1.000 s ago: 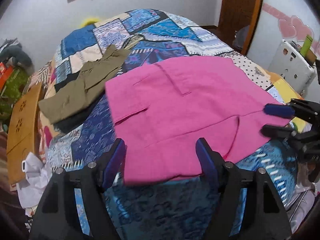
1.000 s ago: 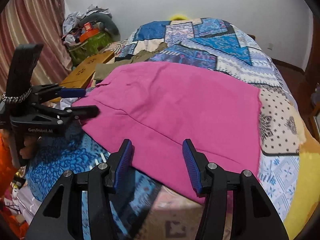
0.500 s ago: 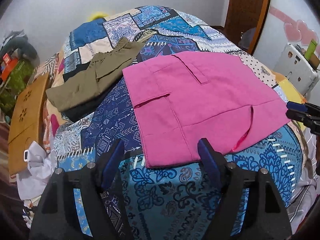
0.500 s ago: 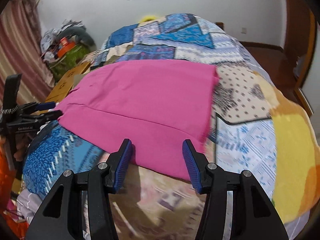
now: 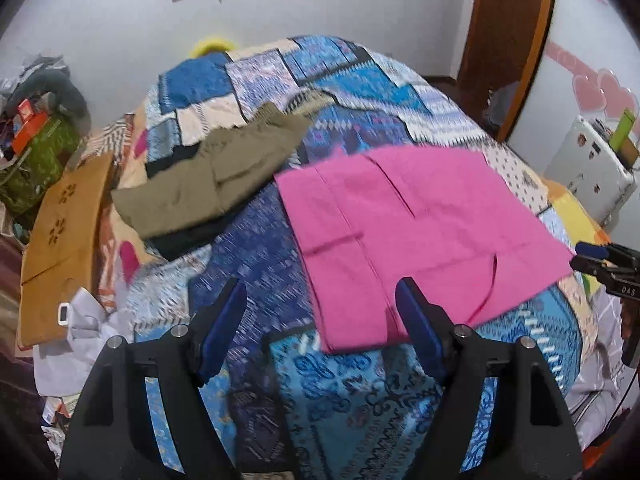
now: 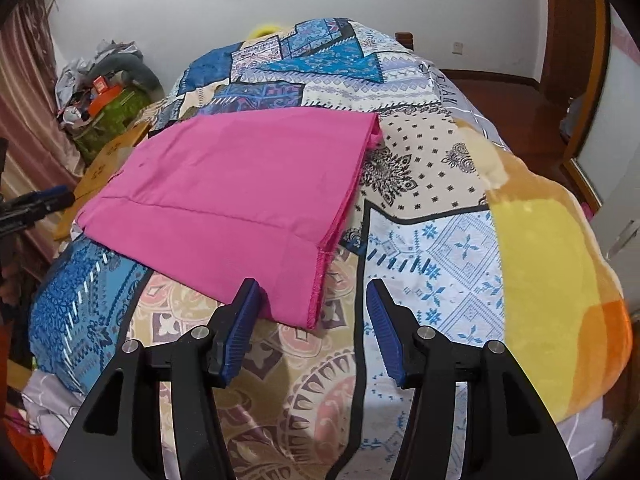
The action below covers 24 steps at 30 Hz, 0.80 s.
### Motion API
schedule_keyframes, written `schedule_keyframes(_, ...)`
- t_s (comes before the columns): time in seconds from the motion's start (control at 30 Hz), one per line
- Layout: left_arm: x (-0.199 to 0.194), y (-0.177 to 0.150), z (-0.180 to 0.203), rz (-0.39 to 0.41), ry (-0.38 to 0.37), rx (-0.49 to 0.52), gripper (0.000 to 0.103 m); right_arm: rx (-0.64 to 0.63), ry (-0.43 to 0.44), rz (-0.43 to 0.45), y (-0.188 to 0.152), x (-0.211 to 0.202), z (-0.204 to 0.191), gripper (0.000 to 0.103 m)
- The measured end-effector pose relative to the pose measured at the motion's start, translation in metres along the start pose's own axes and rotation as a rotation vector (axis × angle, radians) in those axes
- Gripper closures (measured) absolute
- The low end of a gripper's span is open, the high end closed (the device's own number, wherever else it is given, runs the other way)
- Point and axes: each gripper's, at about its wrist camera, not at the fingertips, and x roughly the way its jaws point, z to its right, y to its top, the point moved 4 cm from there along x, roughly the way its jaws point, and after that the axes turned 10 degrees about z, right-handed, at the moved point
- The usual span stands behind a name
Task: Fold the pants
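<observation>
The pink pants (image 5: 404,232) lie folded flat on the patchwork bed; they also show in the right wrist view (image 6: 240,184). My left gripper (image 5: 322,314) is open and empty, above the pants' near left corner. My right gripper (image 6: 314,320) is open and empty, its fingers either side of the pants' near right corner, just above it. The right gripper also shows at the right edge of the left wrist view (image 5: 600,262), and the left gripper at the left edge of the right wrist view (image 6: 36,204).
Folded olive pants (image 5: 208,184) lie on dark clothes at the bed's left side. A brown cardboard box (image 5: 60,236) and clutter stand left of the bed. A white appliance (image 5: 588,172) and a wooden door (image 5: 508,40) are on the right.
Both grippers have swung outward to opposite ends of the pink pants: the left to the pants' left end, the right to the right end. The pants stayed flat.
</observation>
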Motion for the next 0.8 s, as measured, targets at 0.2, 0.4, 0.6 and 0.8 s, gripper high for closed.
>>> schedule_keyframes(0.2, 0.013, 0.030, -0.019, 0.015, 0.048, -0.027, 0.026, -0.006, 0.008, 0.073, 0.030, -0.006, 0.002, 0.051)
schedule_keyframes(0.4, 0.051, 0.056, -0.027, -0.004, 0.073, -0.062, 0.026, -0.007, 0.008, 0.119, 0.061, 0.009, 0.009, 0.050)
schedule_keyframes(0.6, 0.094, 0.072, -0.031, -0.039, 0.092, -0.061, 0.026, -0.012, 0.002, 0.134, 0.085, 0.032, 0.020, 0.049)
schedule_keyframes(0.8, 0.129, 0.079, -0.035, -0.081, 0.082, -0.088, 0.026, 0.013, -0.001, 0.103, 0.102, 0.074, 0.038, 0.048)
